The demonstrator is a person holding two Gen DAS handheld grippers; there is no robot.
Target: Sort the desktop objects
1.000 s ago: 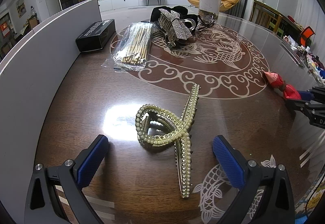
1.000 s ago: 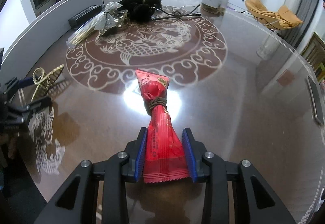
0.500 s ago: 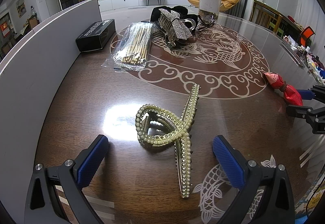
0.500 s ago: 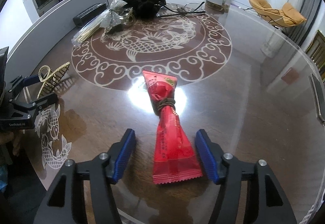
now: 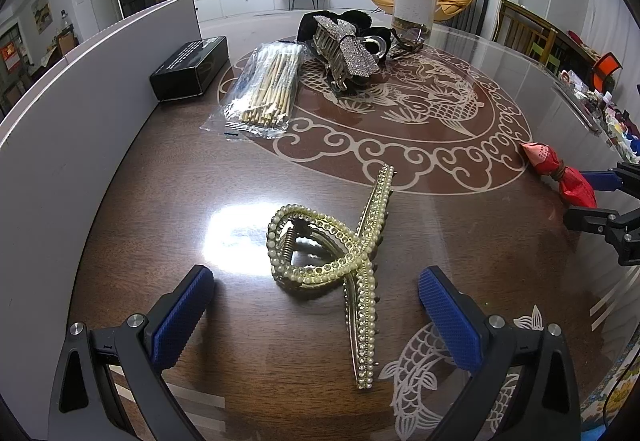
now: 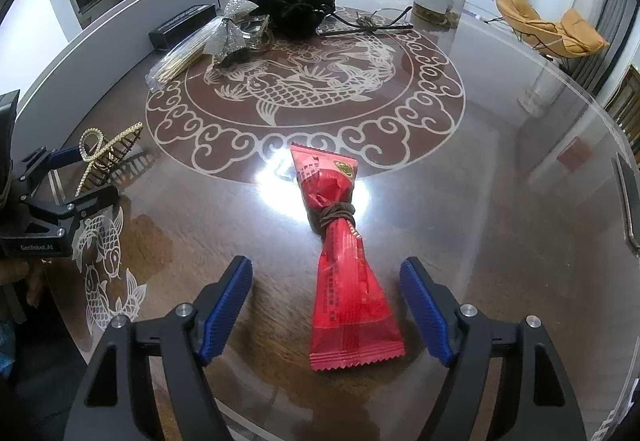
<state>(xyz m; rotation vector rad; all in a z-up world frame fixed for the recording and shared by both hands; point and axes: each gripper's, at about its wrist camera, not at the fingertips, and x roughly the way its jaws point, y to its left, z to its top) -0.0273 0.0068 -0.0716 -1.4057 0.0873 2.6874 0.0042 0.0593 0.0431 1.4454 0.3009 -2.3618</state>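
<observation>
- Left wrist view: the left gripper hangs over a dark wooden table with its blue pads spread wide and gripping nothing. A gold pearl hair claw lies on the table between the pads, touching neither.
- Farther back lie a clear packet of sticks, a black box against a grey partition, and a rhinestone bow clip.
- At the right edge, a red snack packet lies near the other gripper.
- Right wrist view: the right gripper has just been opening; its pads stand apart on either side of the red snack packet, clear of it. The packet lies flat on the table, tied round its middle with brown cord.
- At far left, the left gripper flanks the pearl hair claw.
</observation>
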